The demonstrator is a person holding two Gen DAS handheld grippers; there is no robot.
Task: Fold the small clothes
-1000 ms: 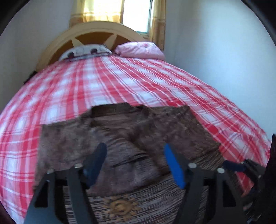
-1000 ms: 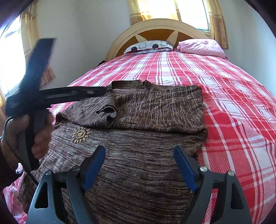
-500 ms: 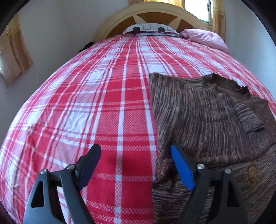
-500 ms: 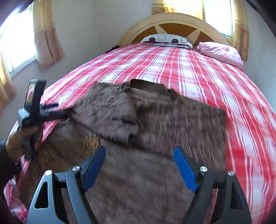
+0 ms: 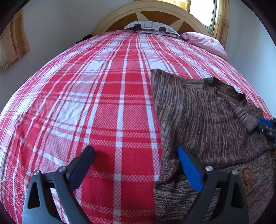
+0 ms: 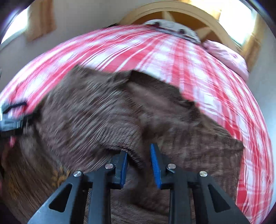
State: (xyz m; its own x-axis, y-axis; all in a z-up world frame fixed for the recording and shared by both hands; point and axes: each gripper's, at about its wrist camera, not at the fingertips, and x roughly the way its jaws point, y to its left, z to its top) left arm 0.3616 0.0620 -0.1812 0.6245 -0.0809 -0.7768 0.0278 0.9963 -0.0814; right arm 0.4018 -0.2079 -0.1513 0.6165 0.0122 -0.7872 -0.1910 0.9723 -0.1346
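Note:
A brown knitted sweater (image 5: 203, 120) lies on the red plaid bed, sleeves folded in over its body; it fills the blurred right wrist view (image 6: 96, 113). My left gripper (image 5: 136, 165) is open and empty, low at the sweater's left edge, its right finger over the knit. My right gripper (image 6: 138, 165) has its jaws narrowed around the cuff (image 6: 136, 155) of the folded sleeve; the blur hides whether they grip it. The right gripper's tip also shows at the right edge of the left wrist view (image 5: 266, 125).
The red and white plaid bedspread (image 5: 96, 106) extends left and beyond the sweater. A patterned pillow (image 5: 150, 27) and a pink pillow (image 5: 207, 43) lie by the wooden headboard (image 5: 155, 12). Walls and curtained windows surround the bed.
My left gripper swung from over the sweater to its left edge. My right gripper moved forward to the sleeve cuff and its jaws narrowed from wide open.

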